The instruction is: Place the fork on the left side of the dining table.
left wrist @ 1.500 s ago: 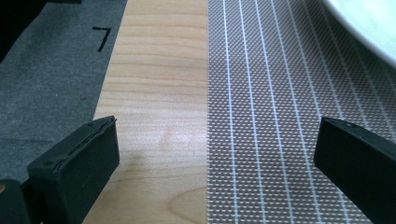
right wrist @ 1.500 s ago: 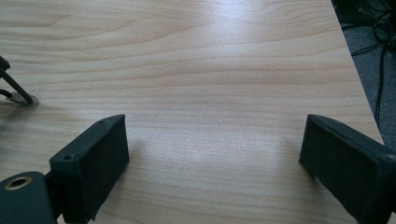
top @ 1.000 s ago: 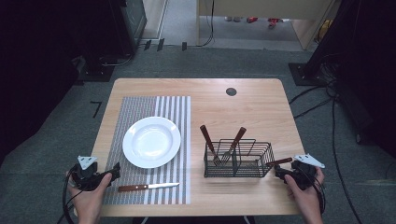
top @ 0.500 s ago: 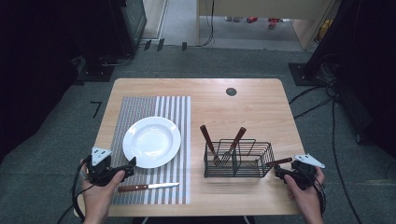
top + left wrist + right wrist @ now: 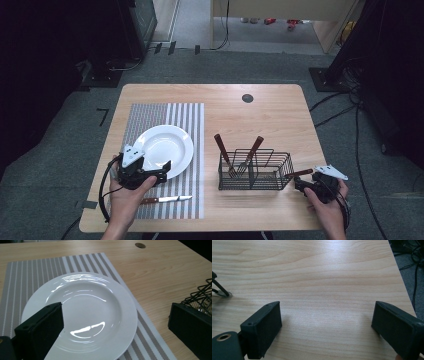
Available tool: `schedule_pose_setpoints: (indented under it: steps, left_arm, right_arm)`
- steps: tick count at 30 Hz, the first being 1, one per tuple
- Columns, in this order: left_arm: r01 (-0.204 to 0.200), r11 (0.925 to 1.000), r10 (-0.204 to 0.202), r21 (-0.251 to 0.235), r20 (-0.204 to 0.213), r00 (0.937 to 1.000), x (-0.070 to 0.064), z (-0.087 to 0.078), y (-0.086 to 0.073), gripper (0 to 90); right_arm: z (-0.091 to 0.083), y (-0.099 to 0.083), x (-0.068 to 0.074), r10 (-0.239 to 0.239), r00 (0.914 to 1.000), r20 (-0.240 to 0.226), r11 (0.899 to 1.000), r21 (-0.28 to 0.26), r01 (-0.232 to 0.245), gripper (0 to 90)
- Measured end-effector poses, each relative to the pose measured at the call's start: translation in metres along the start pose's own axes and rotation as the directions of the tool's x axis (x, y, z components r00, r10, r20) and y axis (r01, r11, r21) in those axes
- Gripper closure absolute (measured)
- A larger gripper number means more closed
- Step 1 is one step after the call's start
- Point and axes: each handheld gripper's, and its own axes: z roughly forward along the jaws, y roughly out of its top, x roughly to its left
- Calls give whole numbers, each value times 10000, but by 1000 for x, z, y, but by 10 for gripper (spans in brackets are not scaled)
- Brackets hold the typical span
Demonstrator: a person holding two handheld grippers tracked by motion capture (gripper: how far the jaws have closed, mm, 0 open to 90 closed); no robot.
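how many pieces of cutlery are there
3 clear: a knife on the placemat below the plate, and two wooden-handled pieces upright in the wire basket. More may be hidden inside.

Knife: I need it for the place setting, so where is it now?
In the high view the knife lies on the striped mat at the table's near left, just below the plate and left gripper.

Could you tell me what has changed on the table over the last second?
The left tool moved from the table's near left corner inward and forward, and now hangs open over the near rim of the white plate, holding nothing. The right tool stayed open beside the wire basket. The plate, knife, basket and its cutlery kept their places.
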Motion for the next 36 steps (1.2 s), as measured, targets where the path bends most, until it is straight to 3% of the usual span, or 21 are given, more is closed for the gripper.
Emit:
schedule_pose_setpoints:
  steps: [4, 7, 16, 23, 26, 31, 36]
  left_arm:
    - [-128, 9999, 129, -6, 328, 9994, -12, 6, 7, 5]
    - [-139, 9999, 146, -98, 815, 9966, -24, 11, 13, 5]
    - [-313, 9995, 320, -69, 1476, 9885, -46, 22, 23, 5]
    - [-388, 9992, 408, -134, 2162, 9755, -66, 31, 35, 7]
    - [-173, 9986, 271, -496, 2049, 9784, -71, 33, 39, 156]
    - [-19, 9991, 128, -422, 2599, 9655, -78, 40, 45, 168]
    - [-50, 9986, 191, -517, 2760, 9610, -86, 45, 51, 250]
  right_arm:
    - [0, 0, 0, -3, 10000, 1, 10000, 0, 3, 86]
    - [0, 0, 0, -8, 10000, 7, 10000, 1, 8, 86]
    - [0, 0, 0, 2, 10000, 19, 10000, 15, -2, 86]
    - [0, 0, 0, -8, 10000, 17, 10000, 12, 8, 86]
    - [0, 0, 0, -9, 10000, 19, 10000, 12, 9, 86]
    - [0, 0, 0, -1, 10000, 20, 10000, 1, 1, 87]
    - [0, 0, 0, -19, 10000, 14, 10000, 11, 19, 87]
